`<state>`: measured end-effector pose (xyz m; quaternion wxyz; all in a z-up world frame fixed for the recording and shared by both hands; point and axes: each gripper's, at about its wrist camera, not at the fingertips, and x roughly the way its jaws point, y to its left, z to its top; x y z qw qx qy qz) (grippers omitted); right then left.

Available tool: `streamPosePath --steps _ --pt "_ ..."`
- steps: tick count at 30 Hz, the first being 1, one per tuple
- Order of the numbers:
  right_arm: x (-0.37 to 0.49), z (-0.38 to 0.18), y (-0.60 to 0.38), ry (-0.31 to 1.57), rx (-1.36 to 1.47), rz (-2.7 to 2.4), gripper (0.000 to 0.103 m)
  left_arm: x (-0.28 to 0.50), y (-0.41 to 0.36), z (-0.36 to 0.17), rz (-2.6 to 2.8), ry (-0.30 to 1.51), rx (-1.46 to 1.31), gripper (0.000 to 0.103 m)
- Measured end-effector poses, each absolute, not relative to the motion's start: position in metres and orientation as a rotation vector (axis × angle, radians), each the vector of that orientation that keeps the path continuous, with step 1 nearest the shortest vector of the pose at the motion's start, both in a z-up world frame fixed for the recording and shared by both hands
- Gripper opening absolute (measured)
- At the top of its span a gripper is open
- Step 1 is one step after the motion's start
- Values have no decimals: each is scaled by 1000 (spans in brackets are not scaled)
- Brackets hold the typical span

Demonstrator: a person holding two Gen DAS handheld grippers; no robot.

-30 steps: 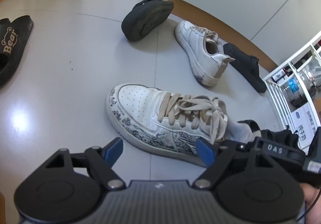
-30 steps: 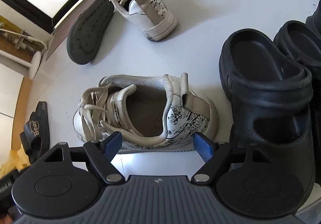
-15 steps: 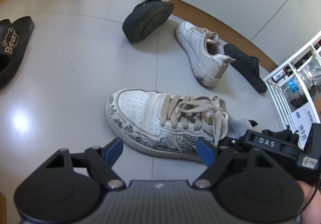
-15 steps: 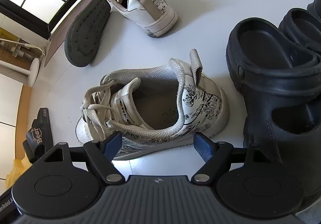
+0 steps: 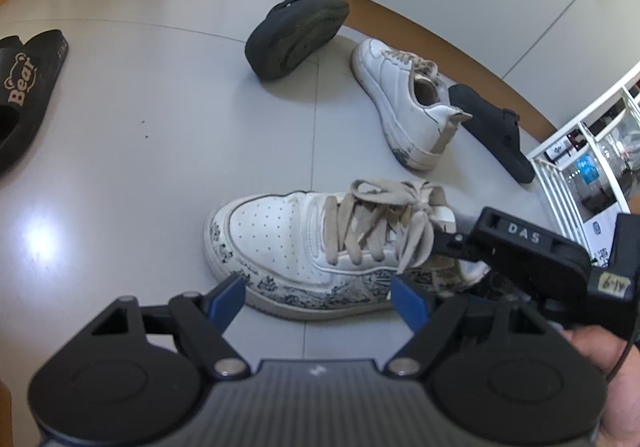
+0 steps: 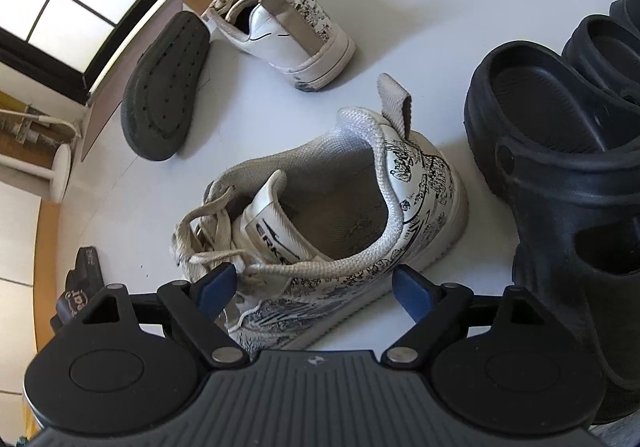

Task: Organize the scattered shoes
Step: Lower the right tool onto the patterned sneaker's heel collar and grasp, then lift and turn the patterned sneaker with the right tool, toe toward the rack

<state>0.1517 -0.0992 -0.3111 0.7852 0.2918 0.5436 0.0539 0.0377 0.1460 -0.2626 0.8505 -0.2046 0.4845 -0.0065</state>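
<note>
On pale floor tiles (image 6: 256, 135), the right gripper (image 6: 316, 289), jaws opening wide over the printed sneaker (image 6: 340, 215) just ahead, should straddle its collar squarely before closing.

Floor (image 5: 160, 119) carries all footwear. Near sneaker (image 5: 320, 251) lies central in the left wrist view, toe to the left, heel to the right. Second sneaker (image 5: 404, 103) lies behind it, well apart, toe pointing away. Overturned shoe (image 5: 292, 39) rests on its side behind and left of the second sneaker, just beside its toe. A sandal (image 5: 492, 131) lies just right of the second sneaker's heel. A slide (image 5: 24, 95) lies at far left, well apart from the rest. A rack (image 5: 568, 183) stands at right. In the right wrist view, two clogs (image 6: 560, 151) stand side by side right of the near sneaker, near its heel.
</note>
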Motion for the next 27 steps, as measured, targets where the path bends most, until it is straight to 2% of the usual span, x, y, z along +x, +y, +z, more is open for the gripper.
streamPosePath --steps 8,11,16,18,20,21,22,23,24,25,27 --pt "153 -311 -102 1148 620 151 77 40 146 -263 -15 1023 -433 82" --pt "155 -305 -101 1125 595 189 63 40 147 -262 -17 1020 -437 82" --pt "156 -291 -95 1075 515 231 26 39 148 -262 -16 1017 -443 82" --pt "155 -286 -91 1064 484 233 21 38 150 -262 -9 1015 -446 82" --pt "156 -284 -90 1077 475 219 23 37 152 -262 -4 1014 -448 82" --pt "156 -284 -90 1086 477 208 32 37 153 -262 0 1014 -450 82" --pt "156 -284 -89 1091 478 203 54 37 154 -263 2 1014 -451 82" --pt "156 -284 -89 1094 478 199 64 37 154 -263 3 1014 -453 82" --pt "155 -284 -88 1093 469 184 80 37 155 -263 4 1014 -455 82" --pt "154 -283 -86 1087 456 185 88 37 155 -264 4 1015 -456 82" --pt "153 -281 -83 1073 431 198 94 37 155 -264 3 1016 -455 82"
